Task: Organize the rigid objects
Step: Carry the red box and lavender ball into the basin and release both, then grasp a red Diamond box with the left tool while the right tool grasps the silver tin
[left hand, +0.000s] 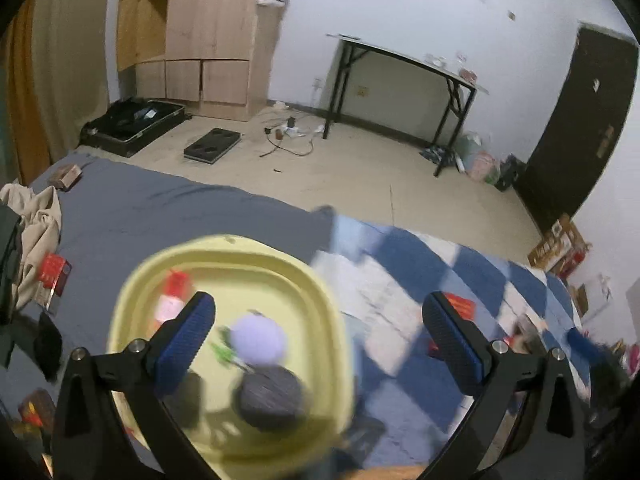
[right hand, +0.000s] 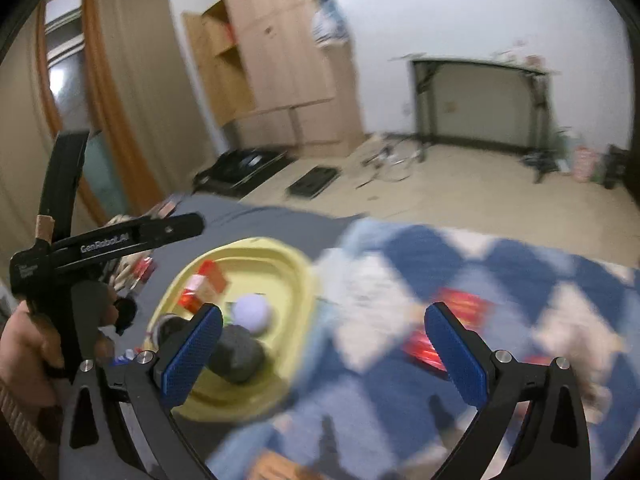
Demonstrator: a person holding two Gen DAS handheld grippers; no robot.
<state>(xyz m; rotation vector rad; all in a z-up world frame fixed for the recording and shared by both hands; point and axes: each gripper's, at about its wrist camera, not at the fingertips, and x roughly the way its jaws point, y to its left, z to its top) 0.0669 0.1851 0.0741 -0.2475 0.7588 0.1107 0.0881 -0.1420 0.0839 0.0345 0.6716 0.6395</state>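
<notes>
Across the bed [left hand: 168,216], a grey sheet covers the far-left part and a blue-and-white checked quilt [right hand: 460,264] covers the right; both views are smeared, so small details are uncertain. On the seam between sheet and quilt sits a pale yellow tub [left hand: 132,292], squarish with rounded corners, and it already holds several things: a dark grey round object [left hand: 268,398] nearest the cameras, a lilac ball [left hand: 258,338] just beyond it and touching or nearly so, and a red-and-white box [left hand: 174,296] toward the tub's far-left wall. Something green lies beside the ball, too blurred to name.

Still loose on the quilt are red packets [right hand: 460,302], well apart from the tub and to its right. In the right wrist view they lie just ahead of the right tool [right hand: 324,344], close to its right-hand finger, while the tub lies off to its left. The left tool [left hand: 318,332] hangs over the tub's right rim, with one red packet [left hand: 460,306] showing past its right finger. Each tool stands wide with nothing between its fingers. A person's hand [right hand: 24,340] grips the left tool's handle.

By my reading the right tool is the nearer one to the packets, so the next pick falls to it, followed by a carry leftward to the tub.
</notes>
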